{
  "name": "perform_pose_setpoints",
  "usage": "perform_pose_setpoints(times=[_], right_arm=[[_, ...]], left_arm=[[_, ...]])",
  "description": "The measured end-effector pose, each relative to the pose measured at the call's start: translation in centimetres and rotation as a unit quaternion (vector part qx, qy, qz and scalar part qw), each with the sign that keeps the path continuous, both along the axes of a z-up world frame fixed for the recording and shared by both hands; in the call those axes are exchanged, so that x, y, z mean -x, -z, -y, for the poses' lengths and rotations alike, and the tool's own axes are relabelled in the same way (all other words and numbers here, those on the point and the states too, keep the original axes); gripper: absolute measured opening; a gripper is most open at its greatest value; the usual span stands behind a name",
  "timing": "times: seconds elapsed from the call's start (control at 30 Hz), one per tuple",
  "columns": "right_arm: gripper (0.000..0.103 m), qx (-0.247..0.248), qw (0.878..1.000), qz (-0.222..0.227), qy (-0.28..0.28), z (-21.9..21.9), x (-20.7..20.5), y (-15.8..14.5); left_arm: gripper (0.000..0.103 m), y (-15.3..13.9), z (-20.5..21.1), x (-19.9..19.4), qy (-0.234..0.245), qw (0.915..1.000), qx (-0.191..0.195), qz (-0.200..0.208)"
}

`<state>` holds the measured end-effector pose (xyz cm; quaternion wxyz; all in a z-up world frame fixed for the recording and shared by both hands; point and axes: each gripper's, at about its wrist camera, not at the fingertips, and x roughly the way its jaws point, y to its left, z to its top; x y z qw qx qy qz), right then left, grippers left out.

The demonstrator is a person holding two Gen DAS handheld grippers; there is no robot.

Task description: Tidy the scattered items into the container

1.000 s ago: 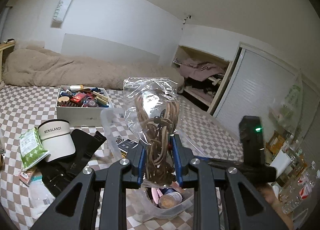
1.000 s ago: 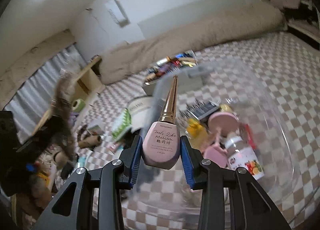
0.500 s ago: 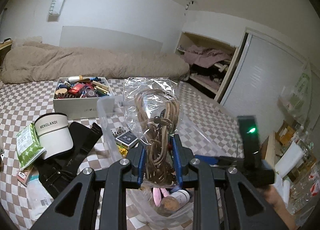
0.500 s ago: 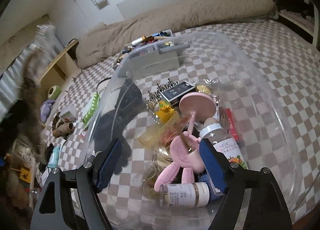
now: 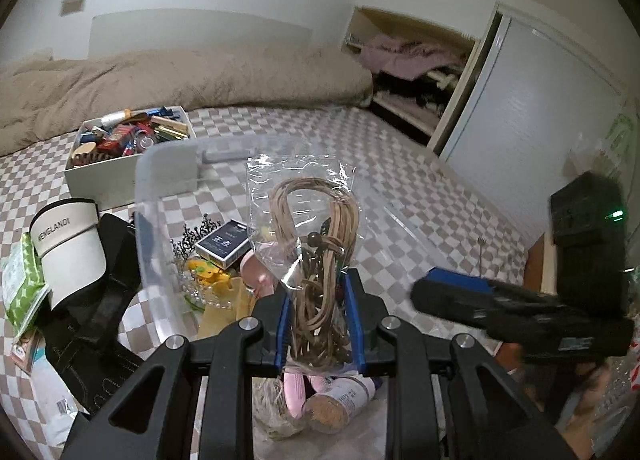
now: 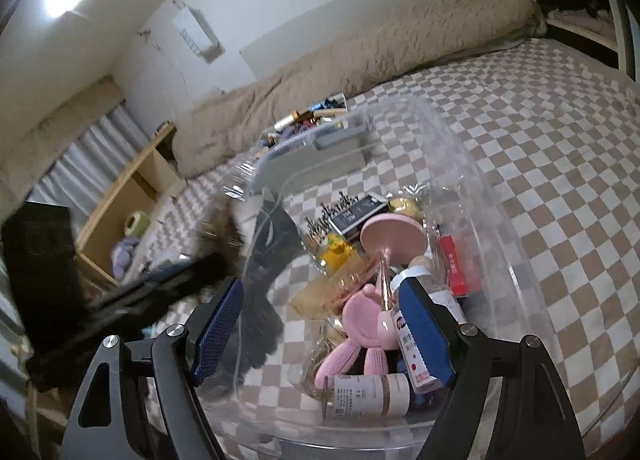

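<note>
- The right gripper (image 6: 320, 324), which a second ago pinched a pink nail-polish bottle with a gold cap, now stands spread and empty above the clear bin (image 6: 516, 260); the bottle has gone from between its pads, and a gold cap and pale pink body show low in the middle of the right wrist view, among the things in the bin.
- By my reading that item is delivered, and this hand is free for the next piece.
- The left gripper (image 5: 320, 320) has come forward and lower over the bin (image 5: 160, 163) and stays pressed together on the bagged cord (image 5: 316, 252) in the centre of its view.
- The bag looks set to be dropped next.
- Scattered things remain at the left of the left wrist view: a white visor (image 5: 68, 248), a black strap (image 5: 104, 312) and a green packet (image 5: 20, 284).
- The bin is glossy transparent plastic with rounded walls.
- The bag is thin, crinkled film around a coil of tan, leathery cord with a dark bead.
- Inside the bin lie a pink silicone brush (image 6: 360, 324) with soft rounded lobes, a smooth labelled bottle (image 6: 368, 396) and a flat dark card box (image 6: 356, 215).
- The checked bedcover (image 5: 400, 163) is soft fabric.
</note>
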<state>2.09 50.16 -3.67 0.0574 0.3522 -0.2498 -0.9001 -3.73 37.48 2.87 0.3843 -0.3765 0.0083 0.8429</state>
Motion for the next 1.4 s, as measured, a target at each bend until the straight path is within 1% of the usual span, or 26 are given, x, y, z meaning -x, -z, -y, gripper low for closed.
perform_pose_setpoints(times=[0.1,0.2,0.43,0.53,0.57,0.6,0.63,0.67,0.8,0.93,1.07,1.3,1.4], right_arm=[[0.08,0.014,1.0,-0.011,0.0,-0.8,-0.2,-0.3],[0.08,0.018,1.0,-0.018,0.002,-1.4,-0.5,-0.5],[0.08,0.028,0.999,-0.024,-0.002,-2.1,0.0,-0.2],[0.08,0.034,0.999,-0.024,-0.004,-2.2,0.5,0.1],[0.08,0.036,0.999,-0.023,-0.004,-2.2,0.7,0.2],[0.08,0.037,0.999,-0.021,-0.005,-2.2,0.8,0.3],[0.08,0.038,0.999,-0.019,-0.005,-2.1,1.0,0.5],[0.08,0.039,0.999,-0.017,-0.007,-2.1,1.2,0.7],[0.08,0.037,0.999,-0.013,-0.011,-1.7,1.4,0.9],[0.08,0.037,0.999,-0.01,-0.009,-1.6,1.4,1.1],[0.08,0.036,0.999,-0.007,-0.005,-1.5,1.3,1.1],[0.08,0.025,1.0,-0.012,-0.006,-0.6,0.7,0.1],[0.081,0.01,1.0,-0.019,0.0,-0.2,0.2,-0.5]], left_arm=[[0.024,0.6,-1.2,0.8,0.005,0.9995,0.03,-0.004],[0.024,1.1,-1.7,1.7,0.006,0.9987,0.051,-0.006],[0.024,1.1,-1.9,3.8,-0.005,0.998,0.063,-0.005],[0.024,1.4,-1.9,4.2,-0.012,0.9969,0.078,-0.005],[0.029,1.6,-1.9,4.2,-0.019,0.9962,0.085,-0.006],[0.056,1.8,-1.8,4.3,-0.025,0.9956,0.09,-0.009],[0.077,2.0,-1.6,4.3,-0.032,0.9952,0.092,-0.012],[0.103,2.1,-1.3,4.2,-0.041,0.9953,0.087,-0.015],[0.102,2.3,-0.3,4.3,-0.045,0.9963,0.072,-0.007],[0.102,2.0,-0.2,3.8,-0.044,0.9958,0.079,-0.014],[0.102,1.7,0.2,3.3,-0.044,0.9958,0.078,-0.019],[0.102,0.8,1.0,2.2,-0.039,0.9964,0.071,-0.025],[0.102,0.3,1.4,1.6,-0.038,0.9967,0.066,-0.028]])
